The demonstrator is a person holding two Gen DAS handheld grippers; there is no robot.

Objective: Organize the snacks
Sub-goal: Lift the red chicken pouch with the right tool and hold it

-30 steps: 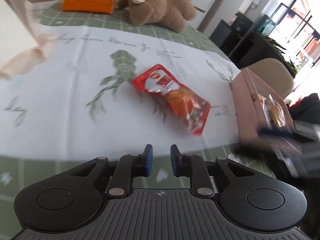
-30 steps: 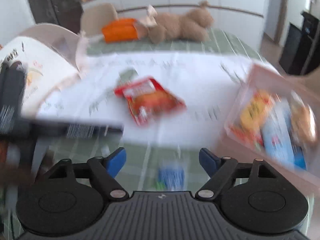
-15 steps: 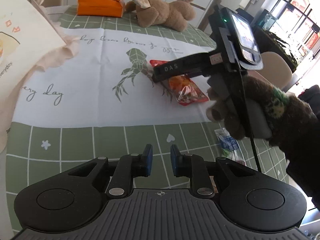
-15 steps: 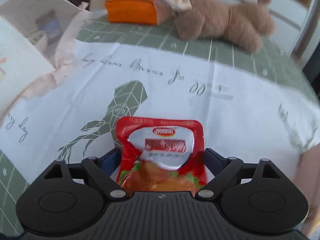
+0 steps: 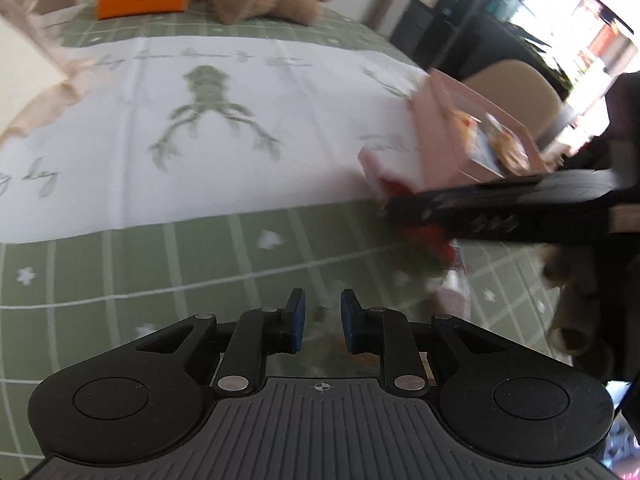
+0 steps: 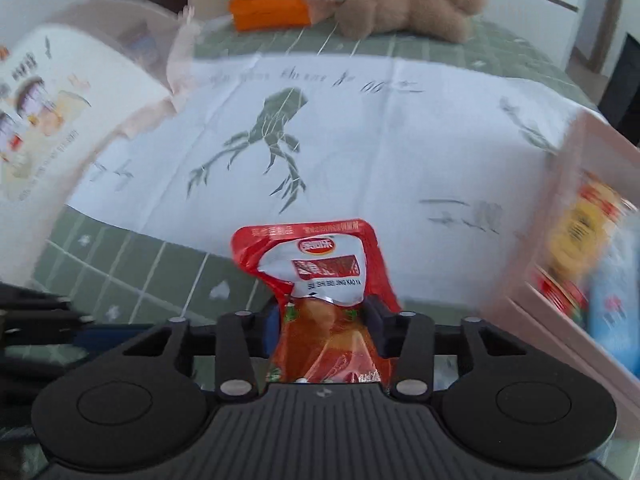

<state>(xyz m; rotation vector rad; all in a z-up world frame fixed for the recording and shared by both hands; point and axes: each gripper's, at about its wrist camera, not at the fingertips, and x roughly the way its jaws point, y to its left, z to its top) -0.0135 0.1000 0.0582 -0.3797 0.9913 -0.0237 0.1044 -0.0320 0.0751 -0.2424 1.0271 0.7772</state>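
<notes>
The red snack packet (image 6: pixel 320 296) sits between the pads of the right gripper (image 6: pixel 322 316), whose jaws have just been closing and now pinch the packet across its lower half. The packet's printed top stands up beyond the fingertips, over the green checked strip of the tablecloth (image 6: pixel 152 256) near the table's front edge. From the left wrist view the same packet (image 5: pixel 424 236) shows only as a blurred red patch under the dark body of the right gripper (image 5: pixel 404 220), just in front of the pink box.

The pink box (image 6: pixel 560 216) stands at the table's right edge, just beside the packet, and holds other snacks: a yellow and red pack (image 6: pixel 576 236) and a pale blue one (image 6: pixel 616 308), both blurred. The white cloth panel with a green leaf print (image 6: pixel 276 140) lies behind the packet across the middle of the table. A cream tote bag with cartoon printing (image 6: pixel 48 120) lies at the left edge.

At the far edge of the table lie a brown plush toy (image 6: pixel 404 0) and, touching it on its left, an orange pouch (image 6: pixel 272 8).

The left gripper (image 5: pixel 322 318) hangs over the green checked strip near the front edge, its blue pads (image 5: pixel 298 320) drawn together with only a narrow gap and nothing between them.
</notes>
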